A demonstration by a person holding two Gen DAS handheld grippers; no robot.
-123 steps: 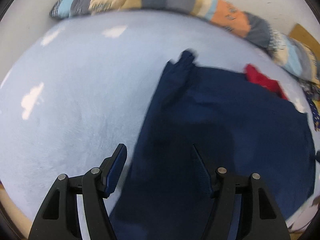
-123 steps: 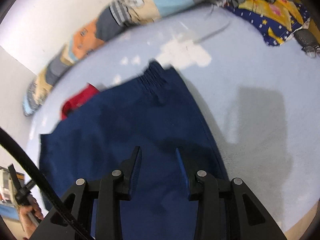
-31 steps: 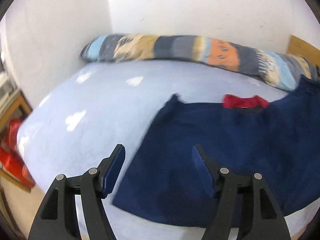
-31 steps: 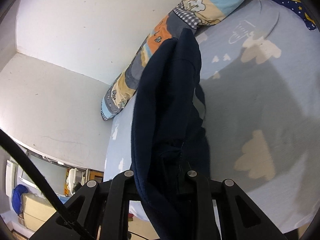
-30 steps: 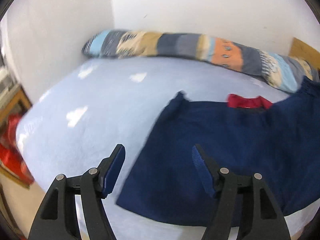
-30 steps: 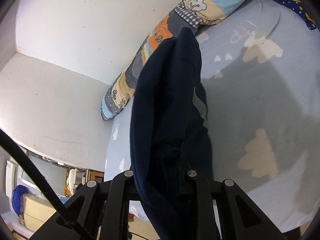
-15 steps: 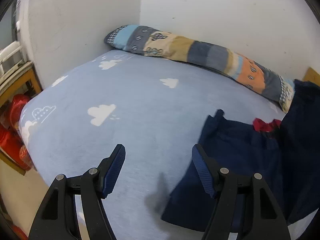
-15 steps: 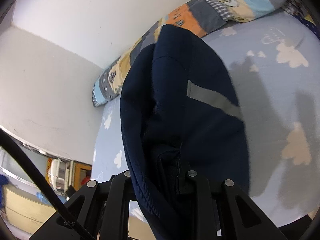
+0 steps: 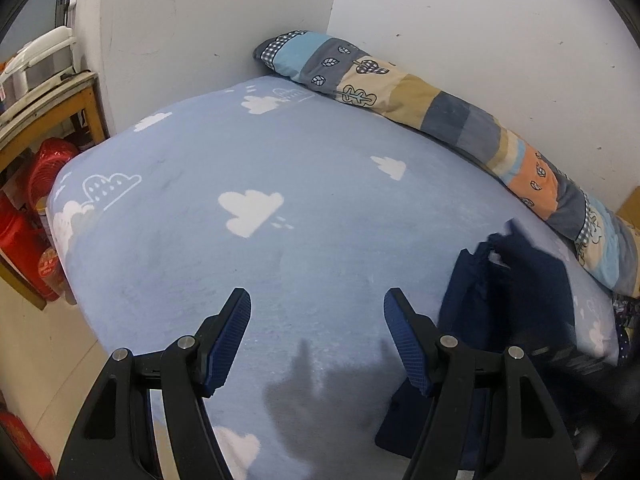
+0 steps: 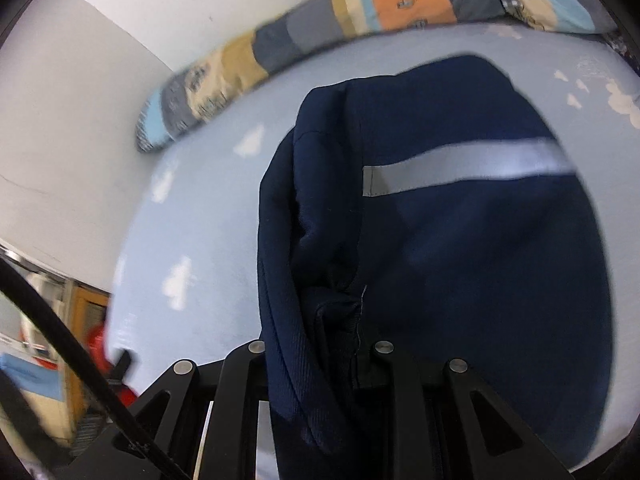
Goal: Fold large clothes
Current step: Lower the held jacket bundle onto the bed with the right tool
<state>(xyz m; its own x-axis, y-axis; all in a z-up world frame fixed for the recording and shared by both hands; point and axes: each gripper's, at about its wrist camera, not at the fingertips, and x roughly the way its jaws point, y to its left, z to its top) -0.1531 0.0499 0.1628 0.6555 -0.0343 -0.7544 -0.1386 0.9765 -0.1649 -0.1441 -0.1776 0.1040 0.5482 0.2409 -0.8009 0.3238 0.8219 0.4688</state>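
A navy blue garment (image 10: 460,248) with a grey reflective stripe (image 10: 460,170) hangs bunched over my right gripper (image 10: 320,344), which is shut on it; the cloth hides the fingertips. In the left wrist view the same garment (image 9: 508,292) is lifted at the right, off the light blue cloud-print bed (image 9: 280,184). My left gripper (image 9: 316,336) is open and empty above bare bed, left of the garment.
A long patchwork bolster pillow (image 9: 420,100) lies along the far wall; it also shows in the right wrist view (image 10: 340,16). A wooden shelf (image 9: 48,108) and red items (image 9: 24,232) stand left of the bed. Patterned bedding (image 9: 628,316) lies at the far right.
My right gripper has lifted the garment and swung it leftward over the bed. My left gripper has turned left, away from the garment, and stayed open.
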